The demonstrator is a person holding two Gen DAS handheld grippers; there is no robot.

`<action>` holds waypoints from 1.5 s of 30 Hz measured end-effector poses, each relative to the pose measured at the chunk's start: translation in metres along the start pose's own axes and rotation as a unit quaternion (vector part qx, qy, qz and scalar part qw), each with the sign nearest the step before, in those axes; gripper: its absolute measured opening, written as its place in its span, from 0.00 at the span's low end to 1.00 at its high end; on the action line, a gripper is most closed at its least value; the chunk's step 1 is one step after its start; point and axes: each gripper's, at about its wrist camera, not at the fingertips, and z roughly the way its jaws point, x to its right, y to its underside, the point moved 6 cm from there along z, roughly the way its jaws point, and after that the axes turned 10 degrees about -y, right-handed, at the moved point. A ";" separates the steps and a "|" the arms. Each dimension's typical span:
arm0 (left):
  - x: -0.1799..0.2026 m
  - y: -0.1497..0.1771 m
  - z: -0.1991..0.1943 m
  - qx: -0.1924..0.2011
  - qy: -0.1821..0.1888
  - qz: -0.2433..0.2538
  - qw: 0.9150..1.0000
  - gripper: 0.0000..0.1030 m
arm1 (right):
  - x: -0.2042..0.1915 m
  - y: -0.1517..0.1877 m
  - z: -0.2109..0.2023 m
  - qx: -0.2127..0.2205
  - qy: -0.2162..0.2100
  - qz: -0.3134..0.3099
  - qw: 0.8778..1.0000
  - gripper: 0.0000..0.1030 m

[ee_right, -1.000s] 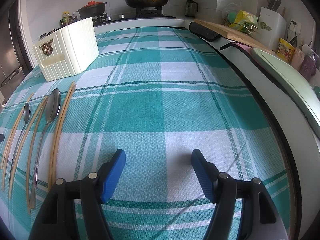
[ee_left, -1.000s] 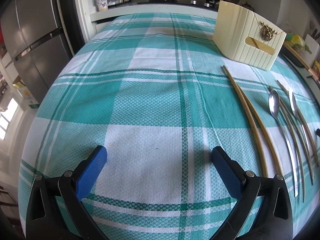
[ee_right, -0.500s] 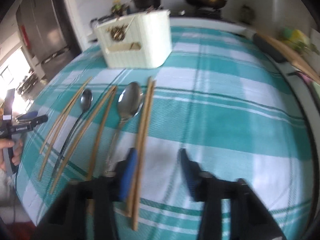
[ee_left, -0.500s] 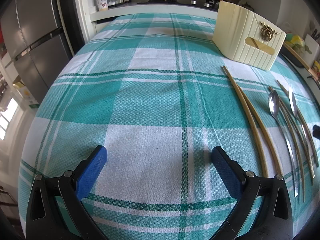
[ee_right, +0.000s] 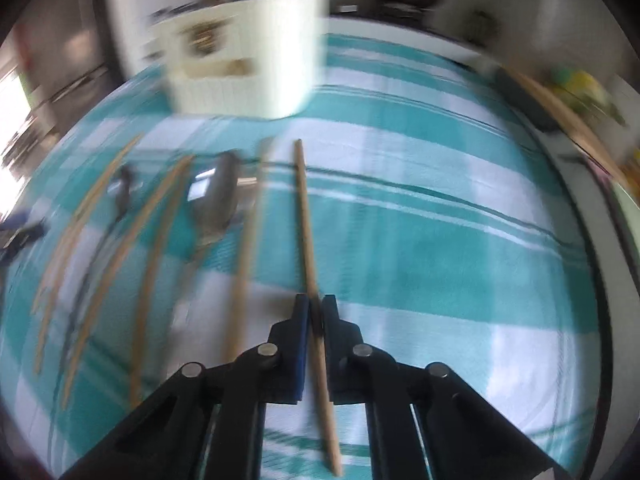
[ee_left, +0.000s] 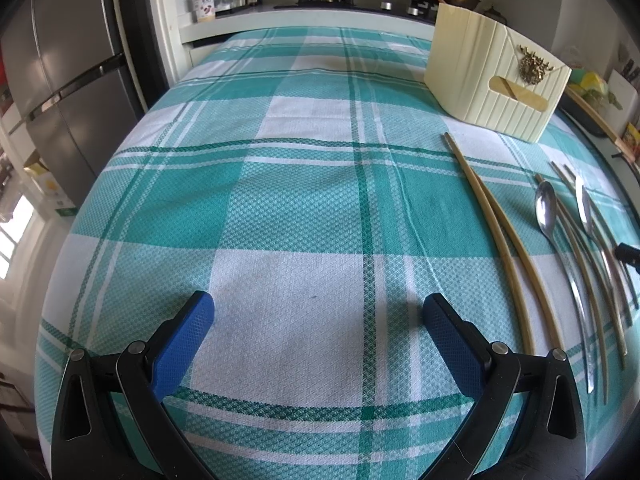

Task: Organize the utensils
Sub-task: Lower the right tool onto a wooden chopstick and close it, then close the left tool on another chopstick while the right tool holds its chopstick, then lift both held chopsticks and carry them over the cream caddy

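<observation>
Right tool [ee_right: 316,312] is clamped tight on one wooden chopstick [ee_right: 305,216], which runs straight ahead from betw. its pads toward the cream utensil holder [ee_right: 248,52] standing ahead and a bit left on the plaid-cloth counter [ee_right: 440,240]; its mate chopstick [ee_right: 250,240] lies just left of the tool, w/ a spoon [ee_right: 218,196] and more chopsticks further left, all blurred. Left tool [ee_left: 318,314] is wide open w/ nothing betw. its pads, over bare cloth, utensils well off to its right.

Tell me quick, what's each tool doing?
Left tool: open, holding nothing.
Right tool: closed on one chopstick.
</observation>
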 end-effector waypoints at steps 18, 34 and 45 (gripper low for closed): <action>0.098 -0.003 -0.023 0.016 0.046 0.085 0.995 0.75 | 0.009 0.024 -0.018 0.026 0.032 0.007 0.999 0.09; 0.054 0.014 -0.032 0.003 0.020 -0.002 1.000 0.05 | 0.016 0.034 -0.025 0.027 0.036 0.018 0.999 0.09; 0.033 0.017 -0.030 0.001 0.029 -0.039 0.999 0.28 | 0.019 0.036 -0.027 0.028 0.032 0.019 0.999 0.11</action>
